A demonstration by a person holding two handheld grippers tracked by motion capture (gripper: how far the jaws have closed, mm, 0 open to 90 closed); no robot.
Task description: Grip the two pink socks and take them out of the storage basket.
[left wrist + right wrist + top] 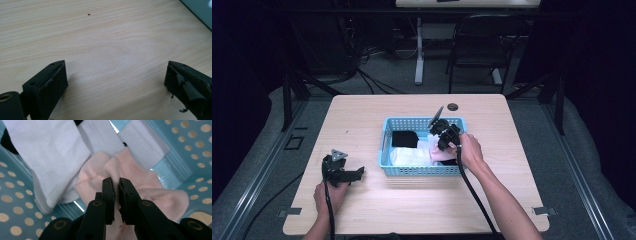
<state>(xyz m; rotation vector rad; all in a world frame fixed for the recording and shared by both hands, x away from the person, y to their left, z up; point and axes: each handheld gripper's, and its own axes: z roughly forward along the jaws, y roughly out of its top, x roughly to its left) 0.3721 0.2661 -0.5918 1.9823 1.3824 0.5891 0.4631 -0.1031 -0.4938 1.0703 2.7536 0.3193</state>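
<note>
Left claw (357, 173): resting low over the light wooden table (362, 125) at its near left, held in the person's left hand (330, 194); jaws spread wide apart, bare wood between them in the left gripper view, nothing held.

Blue perforated basket (384, 137): at the table's centre, just right of the left claw and apart from it. Contents, left to right: a black garment (404, 139) at the back left; white socks (409, 156) along the front; a pink sock (150, 182) toward the right, lying partly against the white ones.

Right claw (116, 185): reaching down into the basket's right half, carried by the person's right hand (469, 150); jaws drawn together, pinching a raised fold of the pink sock, which lies inside the basket.
</note>
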